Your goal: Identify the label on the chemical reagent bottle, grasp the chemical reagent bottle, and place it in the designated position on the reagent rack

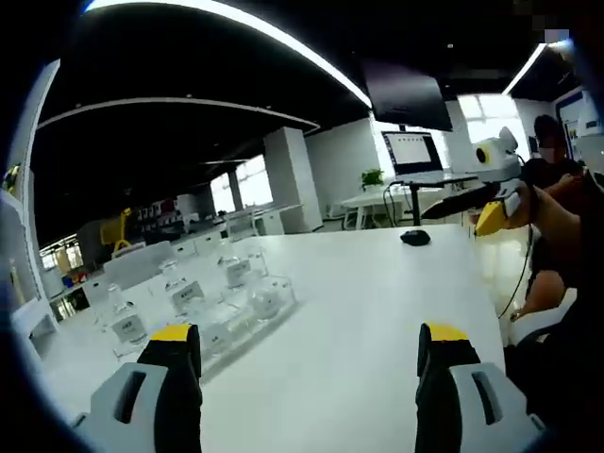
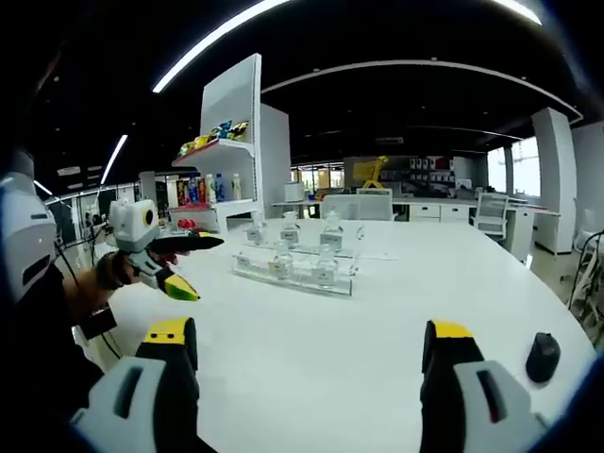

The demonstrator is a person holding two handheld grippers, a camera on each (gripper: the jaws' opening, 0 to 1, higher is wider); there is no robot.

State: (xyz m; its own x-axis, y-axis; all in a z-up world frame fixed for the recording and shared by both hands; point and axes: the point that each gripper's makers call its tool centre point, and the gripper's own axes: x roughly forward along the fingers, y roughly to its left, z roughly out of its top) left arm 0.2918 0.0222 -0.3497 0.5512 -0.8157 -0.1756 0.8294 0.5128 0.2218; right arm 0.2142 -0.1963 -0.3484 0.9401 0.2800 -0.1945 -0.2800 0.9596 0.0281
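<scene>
Open-plan office, dark ceiling with light strips; long white table (image 2: 311, 349) as work surface.

Item 1, left gripper (image 1: 307, 363): jaws spread wide, nothing between them. In the left gripper view the clear rack (image 1: 212, 316) lies ahead and to the left of the jaws, near the left jaw tip, long axis running away along the table. Small labelled bottles (image 1: 187, 294) stand upright in and beside it. In the right gripper view this gripper (image 2: 179, 267) hangs off the table's left edge, beside the rack.

Item 2, rack and bottles (image 2: 283, 260), right gripper view: rack (image 2: 294, 274) lies crosswise, well ahead, slightly left of centre. Labels too small to read.

Item 3, right gripper (image 2: 310, 363): jaws wide apart, empty, well short of the rack.

Item 4, black mouse (image 2: 543, 357), right edge.

Judgement: left gripper is nearer; reach goes forward and leftward.
</scene>
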